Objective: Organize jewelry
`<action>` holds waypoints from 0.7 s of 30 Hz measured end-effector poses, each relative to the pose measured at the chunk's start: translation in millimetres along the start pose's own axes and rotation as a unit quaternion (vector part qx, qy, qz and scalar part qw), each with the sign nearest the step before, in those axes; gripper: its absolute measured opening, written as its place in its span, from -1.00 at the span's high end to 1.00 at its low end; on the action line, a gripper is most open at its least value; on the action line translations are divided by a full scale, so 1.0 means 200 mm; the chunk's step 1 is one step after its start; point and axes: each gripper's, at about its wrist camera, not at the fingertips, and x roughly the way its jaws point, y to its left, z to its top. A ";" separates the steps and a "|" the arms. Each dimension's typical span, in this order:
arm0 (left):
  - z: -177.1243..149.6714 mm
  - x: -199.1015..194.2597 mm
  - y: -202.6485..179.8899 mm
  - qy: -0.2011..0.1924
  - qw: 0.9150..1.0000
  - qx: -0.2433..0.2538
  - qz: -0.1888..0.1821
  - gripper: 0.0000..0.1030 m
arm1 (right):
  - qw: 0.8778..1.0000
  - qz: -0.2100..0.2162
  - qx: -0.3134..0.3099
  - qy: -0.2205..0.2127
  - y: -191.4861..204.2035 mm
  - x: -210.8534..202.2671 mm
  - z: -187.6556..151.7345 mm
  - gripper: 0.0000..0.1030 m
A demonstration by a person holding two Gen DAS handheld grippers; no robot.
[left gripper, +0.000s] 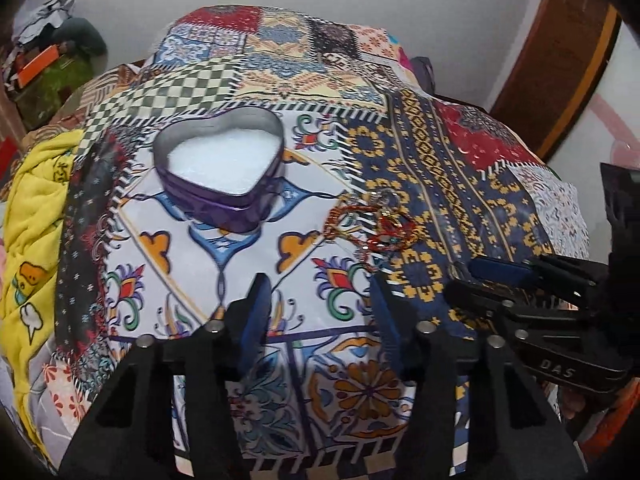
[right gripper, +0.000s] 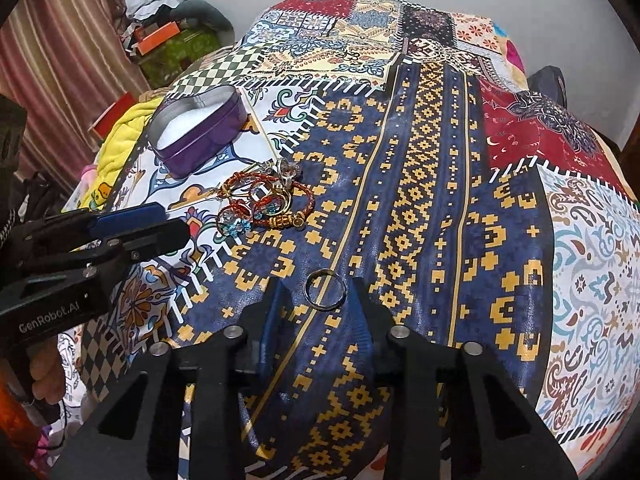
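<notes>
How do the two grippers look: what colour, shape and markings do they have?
Both are black plastic, with angular cut-out finger arms, round silver pins and blue pads. The left gripper bears white lettering "GenRobot.AI"; the right gripper shows embossed letters "DAS". No cables or sleeves show.

Patchwork-print bedspread [right gripper: 420,200], purple heart-shaped tin [right gripper: 200,128], red bangle heap [right gripper: 264,200] beside it, lone metal ring [right gripper: 325,291] apart

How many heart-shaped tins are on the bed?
1. The purple heart-shaped tin stands open on the patterned bedspread, beyond the jewelry pile. Nothing suggests another, though clutter beside the bed could hide one.
</notes>
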 end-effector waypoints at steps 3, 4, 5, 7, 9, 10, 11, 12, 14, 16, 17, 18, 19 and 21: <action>0.01 0.02 -0.01 0.004 1.000 0.002 -0.013 0.32 | 1.000 -0.004 -0.004 -0.002 0.00 0.01 0.00 0.61; 0.02 0.03 -0.01 0.006 1.000 0.001 -0.018 0.40 | 1.000 -0.003 -0.003 -0.003 0.00 0.01 0.01 0.61; 0.02 0.04 -0.01 0.009 1.000 0.000 -0.023 0.47 | 1.000 -0.002 -0.002 -0.004 0.00 0.01 0.01 0.61; 0.03 0.06 -0.01 0.013 0.999 -0.003 -0.036 0.52 | 1.000 0.001 0.002 -0.006 -0.01 0.01 0.01 0.61; 0.04 0.07 -0.02 0.018 0.999 -0.007 -0.047 0.57 | 1.000 0.003 0.007 -0.008 -0.02 0.01 0.01 0.61; 0.04 0.08 -0.02 0.021 0.998 -0.009 -0.054 0.62 | 1.000 0.004 0.008 -0.009 -0.02 0.00 0.01 0.61; 0.04 0.10 -0.03 0.025 0.998 -0.009 -0.058 0.63 | 1.000 0.004 0.010 -0.009 -0.02 0.00 0.01 0.61; 0.04 0.11 -0.03 0.027 0.998 -0.009 -0.059 0.63 | 1.000 0.004 0.012 -0.010 -0.02 0.00 0.00 0.61; 0.04 0.13 -0.05 0.030 0.998 -0.006 -0.059 0.65 | 1.000 0.004 0.017 -0.011 -0.04 -0.01 0.01 0.61; 0.05 0.14 -0.06 0.030 0.998 -0.003 -0.060 0.65 | 1.000 0.006 0.024 -0.012 -0.06 -0.01 0.01 0.61; 0.06 0.15 -0.06 0.031 0.998 -0.002 -0.061 0.66 | 1.000 0.006 0.026 -0.013 -0.06 -0.01 0.00 0.61; 0.06 0.16 -0.06 0.032 0.998 -0.001 -0.062 0.66 | 0.999 0.006 0.029 -0.014 -0.07 -0.02 0.00 0.61; 0.06 0.17 -0.07 0.034 0.997 -0.001 -0.064 0.68 | 0.999 0.006 0.032 -0.015 -0.08 -0.02 0.00 0.61; 0.07 0.19 -0.06 0.037 0.997 -0.003 -0.071 0.74 | 0.999 0.005 0.037 -0.017 -0.09 -0.03 0.00 0.61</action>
